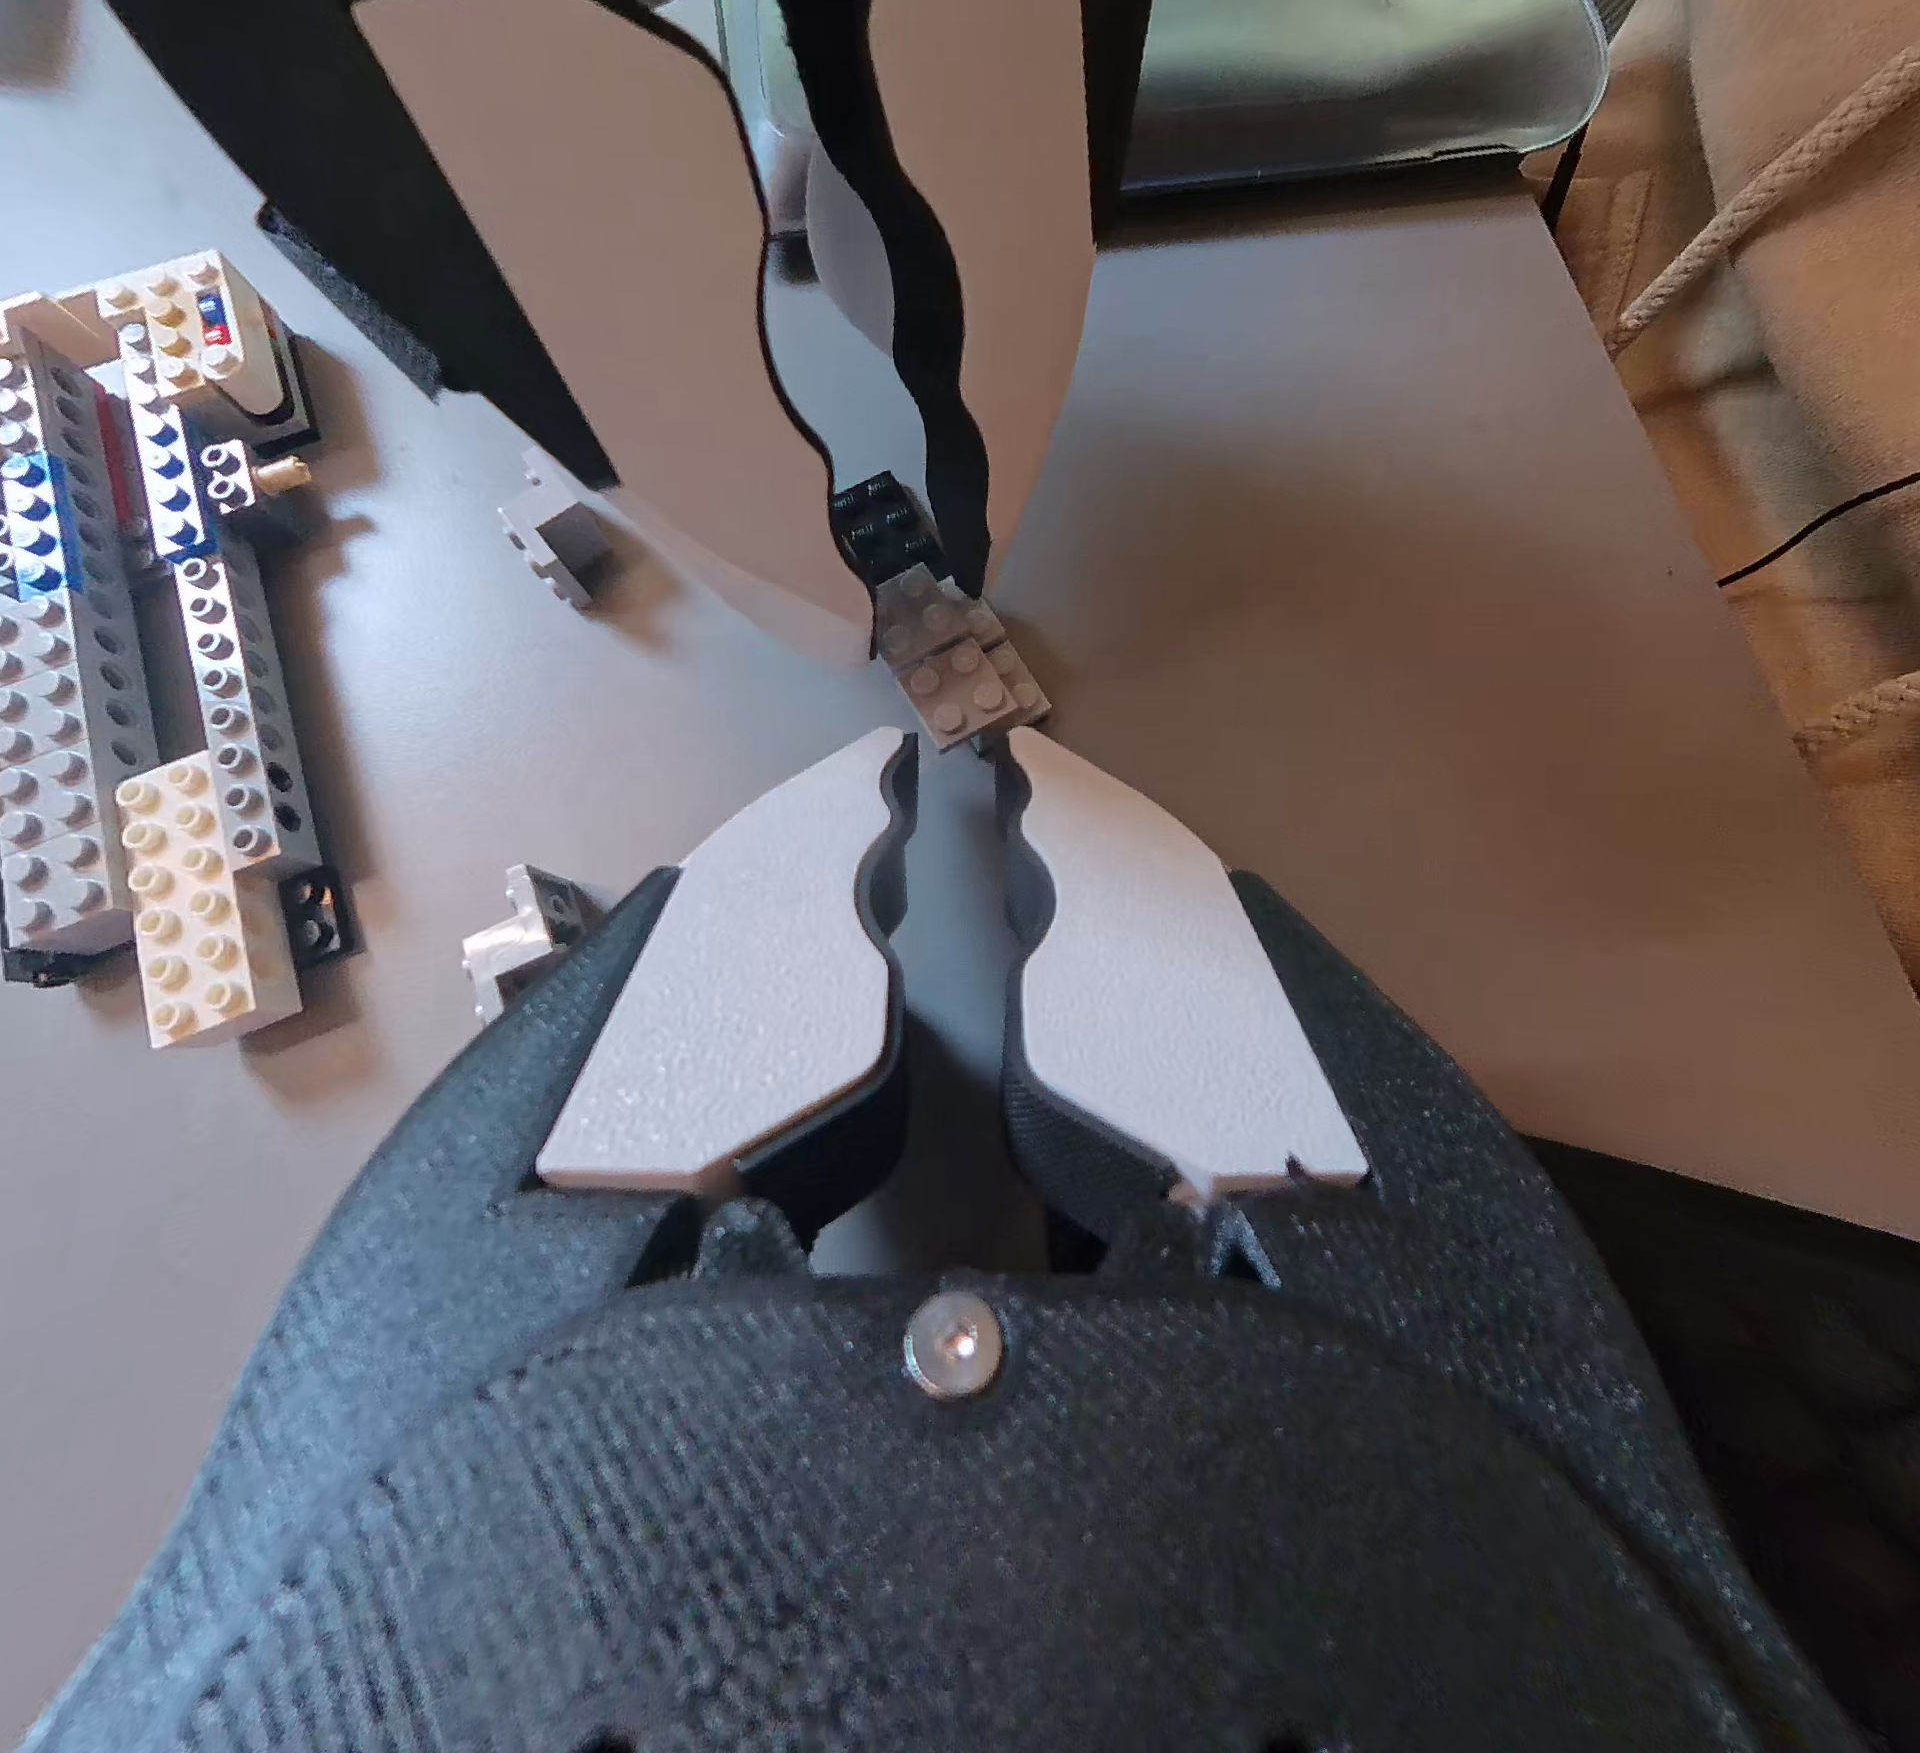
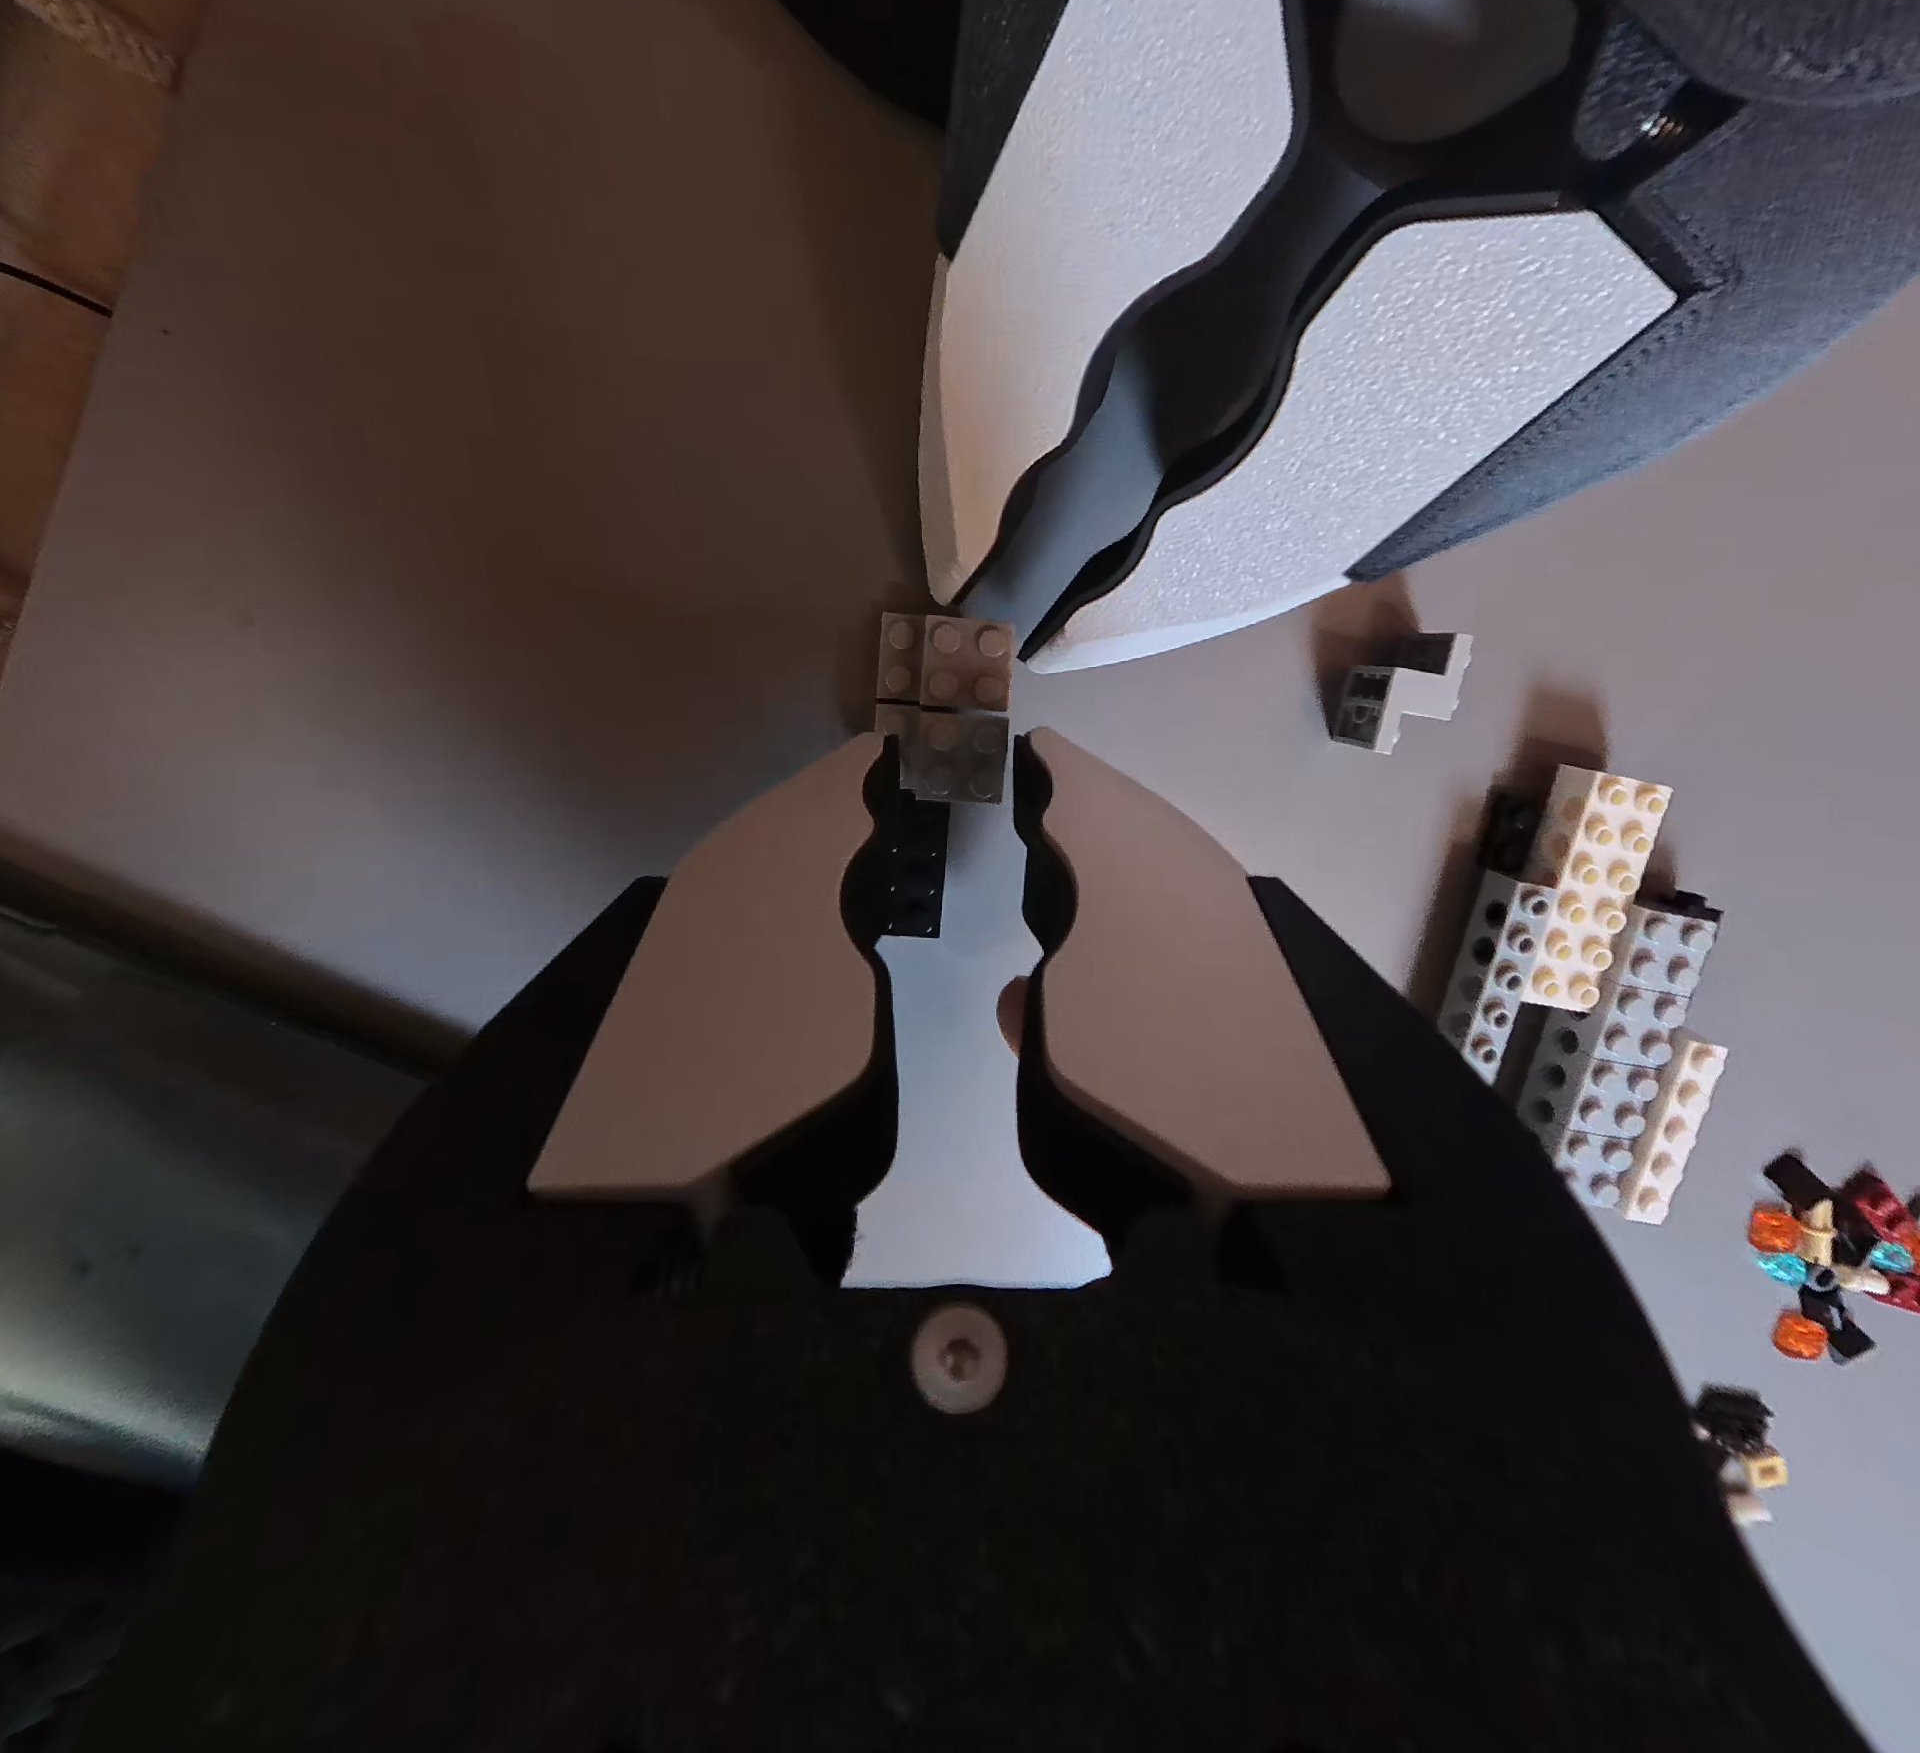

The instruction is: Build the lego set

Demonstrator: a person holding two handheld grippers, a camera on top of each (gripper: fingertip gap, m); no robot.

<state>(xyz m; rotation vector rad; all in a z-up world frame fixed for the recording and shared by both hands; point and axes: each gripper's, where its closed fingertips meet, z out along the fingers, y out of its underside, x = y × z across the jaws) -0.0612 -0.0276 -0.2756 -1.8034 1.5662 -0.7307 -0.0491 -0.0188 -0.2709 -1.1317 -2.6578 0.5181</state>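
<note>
Claws face across grey plates; big build well left.

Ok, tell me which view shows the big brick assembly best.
The left wrist view: the big brick assembly lies at its left edge, close and sharp, with studs, blue pieces and holed beams clear, though cut off by the frame. The right wrist view shows only part of it, smaller and dimmer, at the right.

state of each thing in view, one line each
left tongs: open, tips at the grey plates, not gripping
right tongs: open, astride the grey plates
grey plates: joined, flat on the table, black brick attached
big model: part built, lying flat
small grey piece: loose
</note>
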